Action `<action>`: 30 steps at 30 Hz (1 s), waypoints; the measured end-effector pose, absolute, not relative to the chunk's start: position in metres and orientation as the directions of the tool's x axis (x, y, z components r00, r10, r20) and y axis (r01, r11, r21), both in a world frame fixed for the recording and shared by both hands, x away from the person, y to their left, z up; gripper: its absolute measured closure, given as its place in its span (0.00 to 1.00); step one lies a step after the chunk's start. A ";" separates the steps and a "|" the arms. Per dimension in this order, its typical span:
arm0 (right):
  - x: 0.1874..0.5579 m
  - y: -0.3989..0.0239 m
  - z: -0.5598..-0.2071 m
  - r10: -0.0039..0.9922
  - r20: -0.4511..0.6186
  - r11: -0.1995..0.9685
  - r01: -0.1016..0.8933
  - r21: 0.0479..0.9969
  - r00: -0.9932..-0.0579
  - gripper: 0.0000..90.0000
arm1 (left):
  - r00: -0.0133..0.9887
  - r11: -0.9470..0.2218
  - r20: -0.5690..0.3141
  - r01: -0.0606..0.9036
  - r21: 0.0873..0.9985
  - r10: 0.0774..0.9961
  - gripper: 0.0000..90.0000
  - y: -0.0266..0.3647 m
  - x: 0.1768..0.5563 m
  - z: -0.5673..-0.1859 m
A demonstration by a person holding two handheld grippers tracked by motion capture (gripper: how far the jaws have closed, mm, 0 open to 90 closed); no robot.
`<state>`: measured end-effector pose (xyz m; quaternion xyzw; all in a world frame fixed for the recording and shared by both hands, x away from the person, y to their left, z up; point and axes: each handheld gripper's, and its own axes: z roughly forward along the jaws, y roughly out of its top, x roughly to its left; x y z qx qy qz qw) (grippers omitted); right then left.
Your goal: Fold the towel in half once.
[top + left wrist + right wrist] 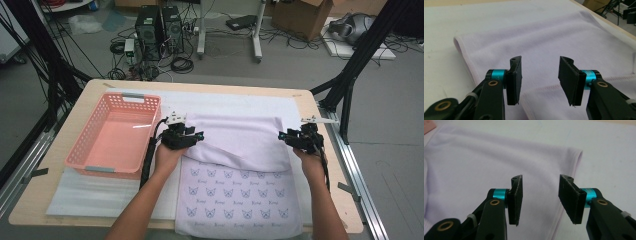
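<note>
On the wooden table (50,200), right of the pink basket (114,136), the towel (235,170) lies folded approx halfway, further folds prob. left; left gripper (540,80) & right gripper (540,200) stand part-open, holding nothing.

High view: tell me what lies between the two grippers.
In the high view, the folded-over part of the towel spans the stretch between the left gripper and the right gripper.

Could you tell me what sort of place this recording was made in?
Probably a robotics lab: computer towers and loose cables on the floor, black camera-rig struts around a wooden table.
</note>
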<state>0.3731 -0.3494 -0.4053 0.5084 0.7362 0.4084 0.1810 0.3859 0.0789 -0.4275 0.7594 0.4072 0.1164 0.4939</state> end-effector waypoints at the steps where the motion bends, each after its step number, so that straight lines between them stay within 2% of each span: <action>1: 0.369 -0.350 -0.407 0.892 0.149 0.157 0.601 0.783 -0.427 0.60 | 0.652 -0.196 -0.212 0.494 0.847 0.728 0.56 0.078 0.382 -0.427; 6: 0.346 -0.353 -0.410 0.873 0.136 0.203 0.604 0.771 -0.468 0.60 | 0.669 -0.214 -0.182 0.465 0.859 0.721 0.57 0.080 0.367 -0.430; 10: 0.328 -0.356 -0.416 0.862 0.147 0.211 0.607 0.766 -0.485 0.62 | 0.635 -0.224 -0.190 0.512 0.829 0.749 0.57 0.082 0.366 -0.442; 12: 0.321 -0.356 -0.423 0.858 0.143 0.227 0.613 0.757 -0.494 0.63 | 0.619 -0.229 -0.198 0.540 0.810 0.760 0.61 0.081 0.365 -0.448; 14: 0.316 -0.356 -0.431 0.855 0.134 0.248 0.622 0.742 -0.501 0.69 | 0.624 -0.258 -0.171 0.536 0.804 0.763 0.68 0.080 0.362 -0.451; 15: 0.315 -0.356 -0.434 0.848 0.147 0.250 0.628 0.737 -0.509 0.76 | 0.621 -0.262 -0.164 0.536 0.802 0.767 0.72 0.080 0.361 -0.450; 17: 0.312 -0.355 -0.439 0.838 0.152 0.264 0.633 0.728 -0.524 0.89 | 0.623 -0.272 -0.155 0.535 0.800 0.767 0.90 0.081 0.358 -0.449; 18: 0.311 -0.355 -0.441 0.834 0.151 0.272 0.634 0.724 -0.530 0.91 | 0.628 -0.284 -0.139 0.523 0.804 0.766 0.95 0.081 0.356 -0.449; 30: 0.283 -0.361 -0.432 0.832 0.117 0.272 0.581 0.767 -0.543 0.93 | 0.667 -0.221 -0.143 0.431 0.875 0.732 0.97 0.103 0.298 -0.442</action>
